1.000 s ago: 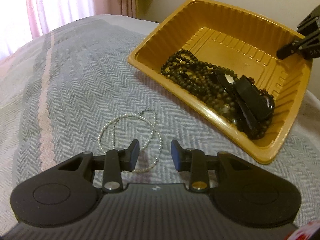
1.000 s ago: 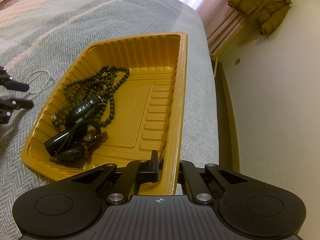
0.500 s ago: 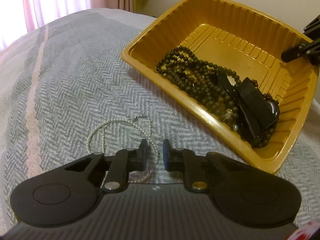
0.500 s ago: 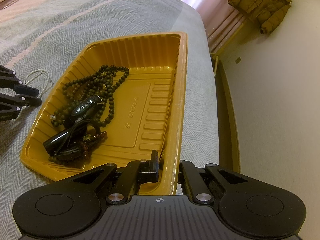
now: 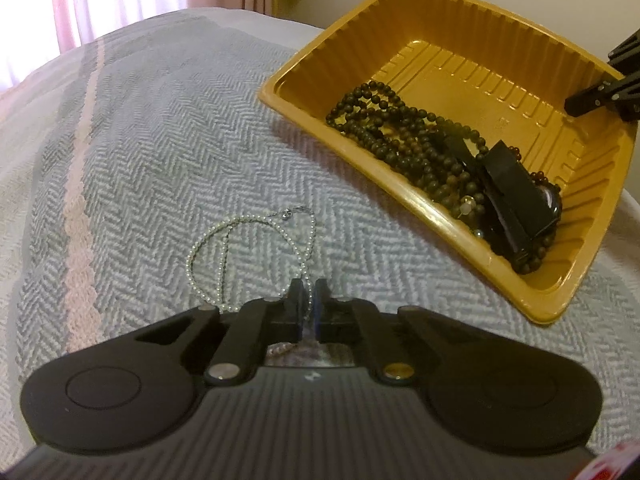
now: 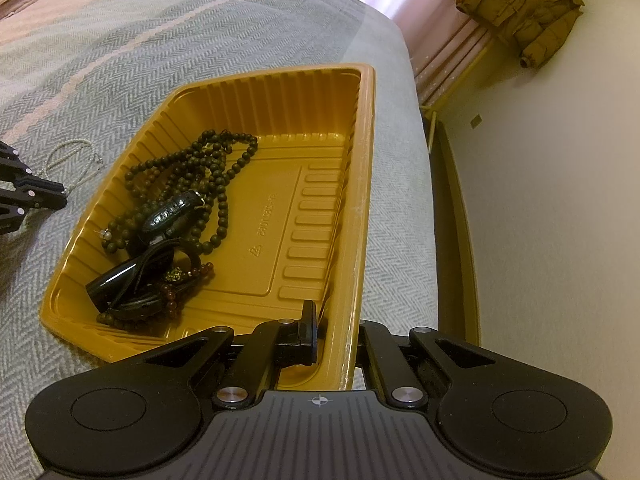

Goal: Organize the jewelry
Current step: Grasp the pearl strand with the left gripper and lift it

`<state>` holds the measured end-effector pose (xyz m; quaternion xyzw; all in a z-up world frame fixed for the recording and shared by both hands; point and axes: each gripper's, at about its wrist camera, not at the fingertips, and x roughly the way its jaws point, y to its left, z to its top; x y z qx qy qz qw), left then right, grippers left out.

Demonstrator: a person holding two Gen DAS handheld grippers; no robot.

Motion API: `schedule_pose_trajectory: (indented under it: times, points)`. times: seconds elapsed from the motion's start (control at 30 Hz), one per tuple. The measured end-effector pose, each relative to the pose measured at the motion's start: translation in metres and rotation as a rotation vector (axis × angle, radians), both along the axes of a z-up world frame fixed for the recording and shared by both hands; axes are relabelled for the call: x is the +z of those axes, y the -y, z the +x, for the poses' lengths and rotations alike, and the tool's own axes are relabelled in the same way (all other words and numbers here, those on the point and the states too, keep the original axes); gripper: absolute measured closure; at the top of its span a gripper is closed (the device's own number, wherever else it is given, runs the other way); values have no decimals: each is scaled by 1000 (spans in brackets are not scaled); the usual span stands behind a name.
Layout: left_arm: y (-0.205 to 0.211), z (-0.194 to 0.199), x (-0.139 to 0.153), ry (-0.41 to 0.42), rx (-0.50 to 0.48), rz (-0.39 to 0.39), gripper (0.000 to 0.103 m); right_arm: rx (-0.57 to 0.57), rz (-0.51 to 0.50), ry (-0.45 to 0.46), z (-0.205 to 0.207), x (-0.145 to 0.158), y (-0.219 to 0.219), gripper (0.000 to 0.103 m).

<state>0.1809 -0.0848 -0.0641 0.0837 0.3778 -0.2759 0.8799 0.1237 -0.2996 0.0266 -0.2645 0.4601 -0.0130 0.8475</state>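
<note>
Gray bed cover (image 5: 160, 140) holds a pearl chain (image 5: 248, 248). Left claw (image 5: 308, 300) has just pinched shut on its near end. Right claw (image 6: 336, 332) grips the yellow tray's (image 6: 366, 168) wall.

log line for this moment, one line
left tool: just closed on pearl necklace | right tool: shut on tray wall | dark beads: in tray

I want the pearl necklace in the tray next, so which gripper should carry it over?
Left. The left gripper is shut on the pearl necklace, while the right gripper is clamped on the tray wall.
</note>
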Motion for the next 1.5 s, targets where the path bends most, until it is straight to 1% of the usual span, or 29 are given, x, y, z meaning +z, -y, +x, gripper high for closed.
schedule_pose_trajectory:
  times: [0.13, 0.27, 0.43, 0.53, 0.77, 0.9, 1.2, 1.37, 1.5]
  points:
    - [-3, 0, 2, -1, -2, -6, 101, 0, -1, 1, 0, 0, 0, 99]
    - [-15, 0, 17, 28, 14, -15, 101, 0, -2, 1, 0, 0, 0, 99]
    - [-40, 6, 50, 73, 45, -60, 101, 3, -4, 5, -1, 1, -1, 99]
    - [-55, 9, 71, 108, 63, -71, 101, 4, -4, 7, -2, 2, -2, 99]
    - [-74, 13, 115, 179, 84, -82, 101, 3, -8, 7, -2, 2, -3, 99]
    - [-79, 14, 131, 205, 84, -87, 101, 2, -10, 7, -2, 1, -4, 99]
    - [-83, 16, 146, 215, 78, -104, 101, 2, -10, 7, -2, 1, -4, 99]
    - [-79, 15, 151, 211, 62, -119, 101, 2, -8, 8, -2, 2, -4, 99]
    - [-71, 12, 153, 211, 47, -115, 101, 1, -7, 9, -2, 2, -4, 99]
